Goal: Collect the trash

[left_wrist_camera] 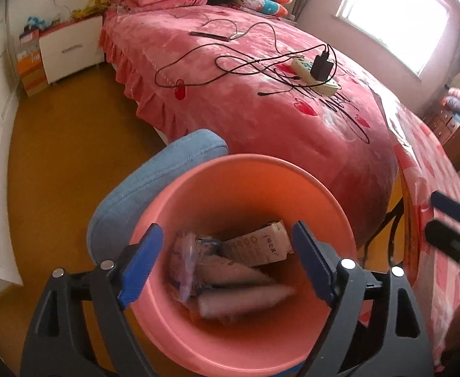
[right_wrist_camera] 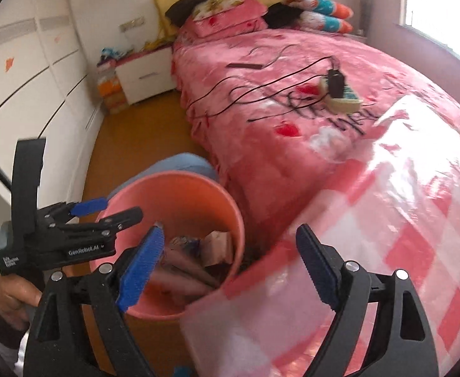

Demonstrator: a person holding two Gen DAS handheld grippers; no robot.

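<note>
A pink trash bin [left_wrist_camera: 217,182] stands on the floor by the bed and holds several wrappers and packets [left_wrist_camera: 255,248]. My left gripper [left_wrist_camera: 227,264] is open and empty, right above the bin's mouth. It also shows at the left of the right wrist view [right_wrist_camera: 104,210]. The bin shows in the right wrist view too [right_wrist_camera: 179,185]. My right gripper [right_wrist_camera: 230,270] is open and empty, above the bin's right rim and the edge of a pink checked plastic sheet [right_wrist_camera: 402,235]. Its fingers appear at the right of the left wrist view [left_wrist_camera: 450,220].
A bed with a pink blanket [left_wrist_camera: 261,100] carries a power strip with a charger [left_wrist_camera: 318,69], black cables and a dark flat device [left_wrist_camera: 209,35]. A blue cushion [left_wrist_camera: 154,182] sits behind the bin. A white nightstand [left_wrist_camera: 69,47] and white wardrobe [right_wrist_camera: 25,78] stand left.
</note>
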